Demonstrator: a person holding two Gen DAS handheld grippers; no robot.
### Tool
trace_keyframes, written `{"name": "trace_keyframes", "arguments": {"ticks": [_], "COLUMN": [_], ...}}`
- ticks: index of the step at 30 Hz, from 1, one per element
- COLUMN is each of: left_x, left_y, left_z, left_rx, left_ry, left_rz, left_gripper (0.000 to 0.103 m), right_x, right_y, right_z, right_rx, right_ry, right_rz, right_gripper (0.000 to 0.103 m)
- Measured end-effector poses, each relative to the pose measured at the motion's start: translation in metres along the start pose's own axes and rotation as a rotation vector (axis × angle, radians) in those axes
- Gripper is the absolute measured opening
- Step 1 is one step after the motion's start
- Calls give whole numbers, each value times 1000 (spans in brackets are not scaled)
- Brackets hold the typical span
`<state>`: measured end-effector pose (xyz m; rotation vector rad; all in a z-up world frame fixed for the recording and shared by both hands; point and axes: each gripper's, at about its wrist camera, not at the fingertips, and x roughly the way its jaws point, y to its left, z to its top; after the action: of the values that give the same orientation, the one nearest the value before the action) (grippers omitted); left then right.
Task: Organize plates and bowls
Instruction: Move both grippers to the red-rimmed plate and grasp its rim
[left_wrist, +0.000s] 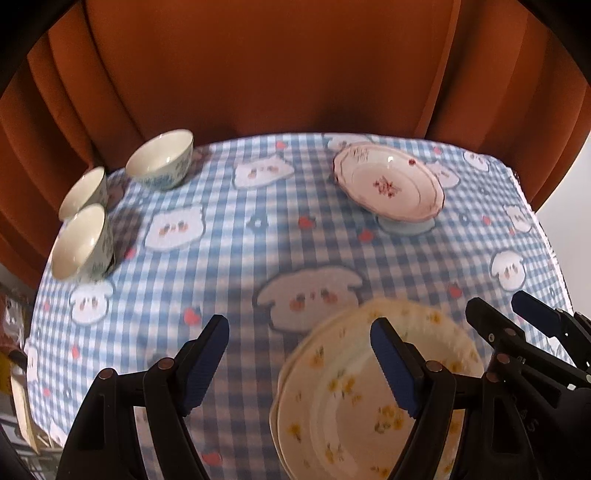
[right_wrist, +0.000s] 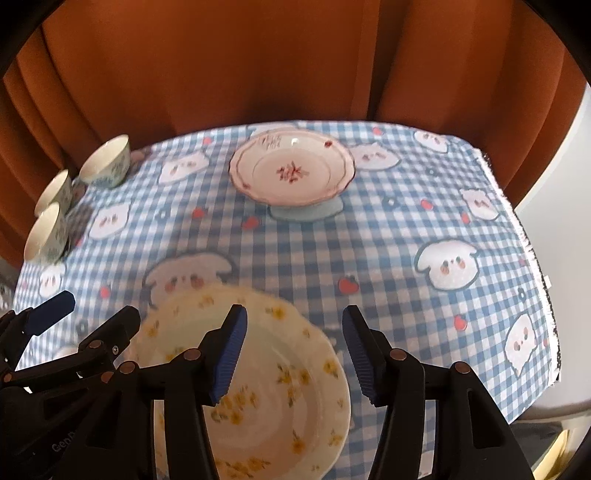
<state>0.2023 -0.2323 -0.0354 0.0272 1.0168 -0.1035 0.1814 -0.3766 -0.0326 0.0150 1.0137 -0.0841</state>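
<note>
Faintly, "Gen" lettering on left tongs (right_wrist: 88, 325) beside yellow-flowered plates (right_wrist: 280, 369).

bowls (left_wrist: 110, 203) far left, plates (left_wrist: 369, 391) near, plate (left_wrist: 388, 181) behind

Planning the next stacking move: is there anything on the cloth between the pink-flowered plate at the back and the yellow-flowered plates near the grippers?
Nothing visible. Between the pink-flowered plate and the yellow-flowered plates lies only bare checked tablecloth. The three bowls stand off at the left edge, clear of that path.
</note>
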Motion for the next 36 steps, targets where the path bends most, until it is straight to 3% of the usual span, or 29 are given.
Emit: {"name": "trace_keyframes", "arguments": {"ticks": [6,15,20,26,36], "left_x": [2,29,52,88,154], "left_y": [-7,-34,-46,-49,-67], "left_z": [37,91,112,128,151], "left_rx": [0,-12,-32,-81,-47], "left_ry": [-41,-69,-63,-33,-22], "left_rz": [-13,30,67,101,110], "left_gripper": [81,81,81,81,81], "right_x": [2,26,50,87,155], "right_y": [-5,-31,-49,-63,-82], "right_z": [27,84,114,137,162], "right_rx": [26,19,36,64,82], "right_ry": [-20,-59,-58,-44,-19], "right_rz": [-8,28,65,102,91], "right_gripper": [58,58,60,72,72]}}
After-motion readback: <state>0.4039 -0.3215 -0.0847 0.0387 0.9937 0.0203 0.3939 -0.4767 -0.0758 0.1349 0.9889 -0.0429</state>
